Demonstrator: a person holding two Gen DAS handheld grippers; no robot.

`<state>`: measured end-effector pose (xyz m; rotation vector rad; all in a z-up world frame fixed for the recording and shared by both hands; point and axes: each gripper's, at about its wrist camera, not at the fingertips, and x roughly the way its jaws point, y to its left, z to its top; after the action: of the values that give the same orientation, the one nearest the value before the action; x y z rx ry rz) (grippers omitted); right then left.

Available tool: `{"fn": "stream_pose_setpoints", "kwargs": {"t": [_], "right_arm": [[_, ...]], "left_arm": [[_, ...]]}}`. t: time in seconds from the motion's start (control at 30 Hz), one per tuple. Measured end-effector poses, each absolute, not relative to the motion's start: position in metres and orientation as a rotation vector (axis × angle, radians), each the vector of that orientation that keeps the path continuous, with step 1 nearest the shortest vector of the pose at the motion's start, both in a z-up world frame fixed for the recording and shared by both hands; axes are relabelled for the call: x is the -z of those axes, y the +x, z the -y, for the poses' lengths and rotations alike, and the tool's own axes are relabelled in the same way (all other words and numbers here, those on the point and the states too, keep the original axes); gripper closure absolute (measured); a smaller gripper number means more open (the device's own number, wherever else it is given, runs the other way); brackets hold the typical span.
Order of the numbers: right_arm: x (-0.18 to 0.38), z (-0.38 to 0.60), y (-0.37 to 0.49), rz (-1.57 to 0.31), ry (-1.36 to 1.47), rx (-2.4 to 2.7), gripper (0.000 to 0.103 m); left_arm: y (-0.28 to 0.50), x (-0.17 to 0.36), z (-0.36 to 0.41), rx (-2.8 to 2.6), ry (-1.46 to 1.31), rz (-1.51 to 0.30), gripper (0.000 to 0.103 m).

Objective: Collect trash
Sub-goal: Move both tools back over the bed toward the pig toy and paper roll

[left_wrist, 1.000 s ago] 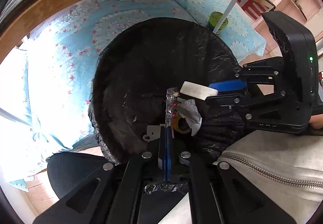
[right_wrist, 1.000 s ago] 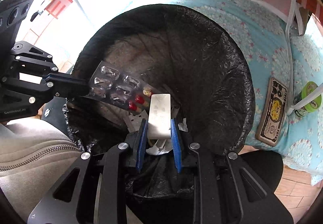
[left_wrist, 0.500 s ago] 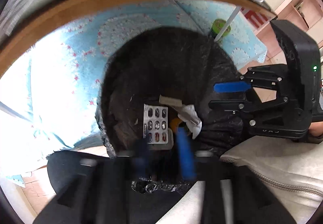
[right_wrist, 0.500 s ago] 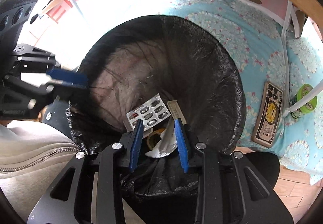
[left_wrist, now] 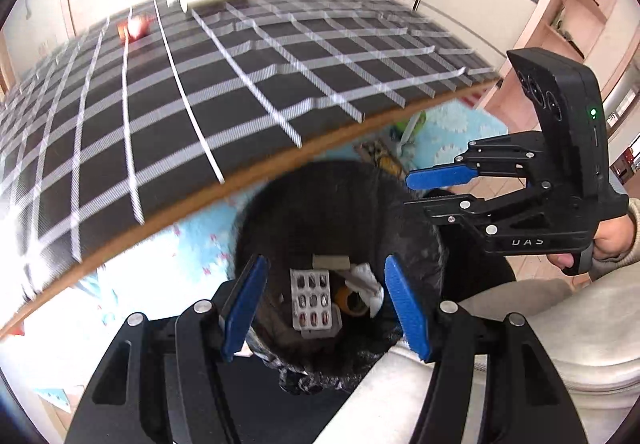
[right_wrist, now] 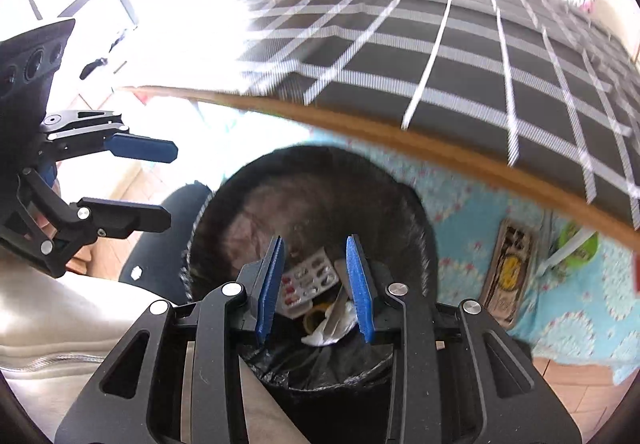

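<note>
The blister pack (left_wrist: 313, 298) is lying in the bin (left_wrist: 416, 228) (low centre), below both grippers' empty jaws, the left gripper (left_wrist: 325, 302) having just been opening wide, the right gripper (right_wrist: 316, 278) narrower.

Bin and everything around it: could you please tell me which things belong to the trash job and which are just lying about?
Job:
- bin
- pill pack in it
- white strip
- tissue
- tape roll
- left tongs, right tongs, both open, nothing held

Lying about:
- phone on floor mat
- green cup
- checked tablecloth
</note>
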<state>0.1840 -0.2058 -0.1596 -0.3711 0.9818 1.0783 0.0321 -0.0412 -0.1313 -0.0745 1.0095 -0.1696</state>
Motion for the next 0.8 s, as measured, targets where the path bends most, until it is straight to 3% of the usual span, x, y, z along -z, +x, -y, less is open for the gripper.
{"fn": "stream_pose_setpoints", "kwargs": {"t": [0.73, 0.8], "right_arm": [[0.064, 0.187, 0.221, -0.704, -0.413, -1.113, 0.07], [0.058, 0.181, 0.229, -0.689, -0.415, -1.112, 0.066]], "left_arm": [[0.073, 0.046, 0.006, 0.065, 0.027, -0.831, 0.044], [0.081, 0.042, -0.002, 0.051, 0.026, -0.819, 0.044]]}}
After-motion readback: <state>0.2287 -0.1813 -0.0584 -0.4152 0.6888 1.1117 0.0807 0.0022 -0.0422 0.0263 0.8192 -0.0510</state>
